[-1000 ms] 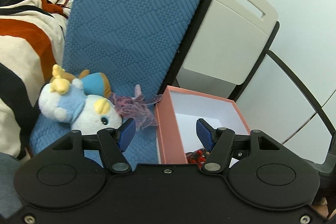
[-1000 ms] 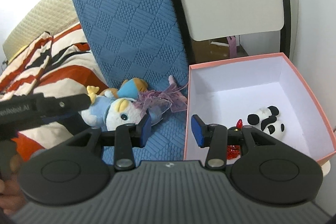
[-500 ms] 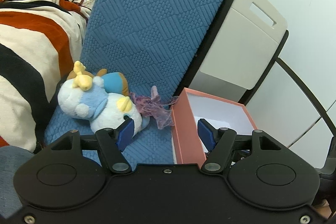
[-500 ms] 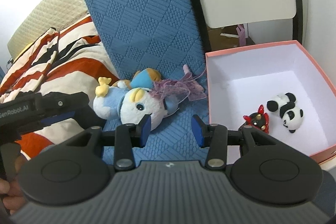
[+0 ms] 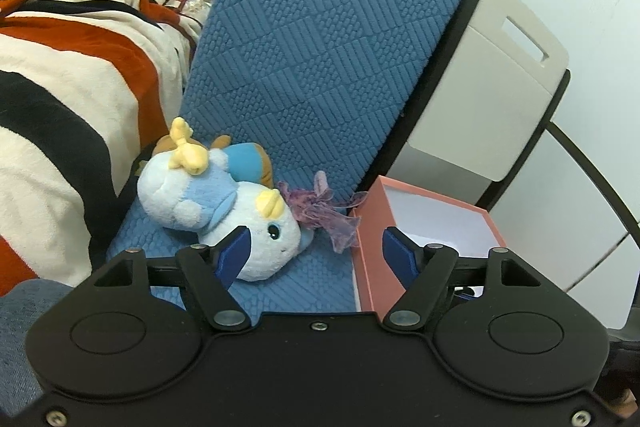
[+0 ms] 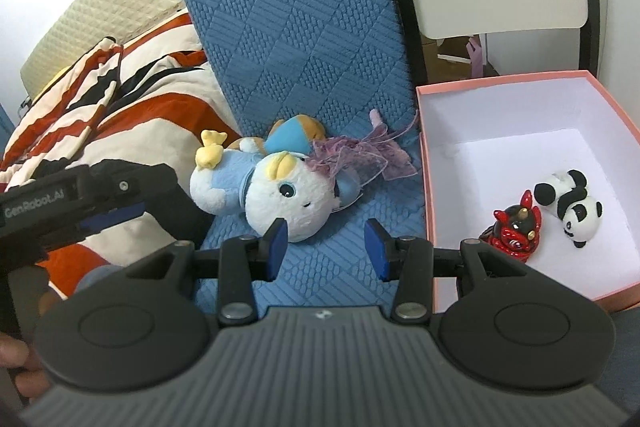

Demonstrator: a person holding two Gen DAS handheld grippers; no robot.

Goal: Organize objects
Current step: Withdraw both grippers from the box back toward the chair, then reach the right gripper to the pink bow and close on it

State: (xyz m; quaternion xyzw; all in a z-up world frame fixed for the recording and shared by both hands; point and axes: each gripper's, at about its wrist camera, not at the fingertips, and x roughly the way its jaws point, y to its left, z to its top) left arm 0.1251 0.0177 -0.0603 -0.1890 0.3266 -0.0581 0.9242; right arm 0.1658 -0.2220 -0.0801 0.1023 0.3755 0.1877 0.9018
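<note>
A blue and white plush toy (image 5: 224,203) with a purple ribbon (image 5: 324,213) lies on the blue chair seat (image 5: 316,279), left of a pink box (image 5: 374,267). In the right wrist view the plush (image 6: 276,187) lies left of the box (image 6: 428,187), which holds a red figurine (image 6: 514,227) and a small panda (image 6: 572,205). My left gripper (image 5: 316,255) is open and empty, its left finger just in front of the plush's head. My right gripper (image 6: 326,243) is open and empty, just in front of the plush. The left gripper's body (image 6: 80,203) shows at the left.
The blue quilted chair back (image 5: 328,39) rises behind the plush. A striped orange, black and cream blanket (image 5: 60,87) lies on the left. A white panel with a slot (image 5: 500,79) and a white wall stand behind the box.
Both grippers have shifted left, away from the box and toward the plush. The plush now sits nearer the middle of each view. Both stay open.
</note>
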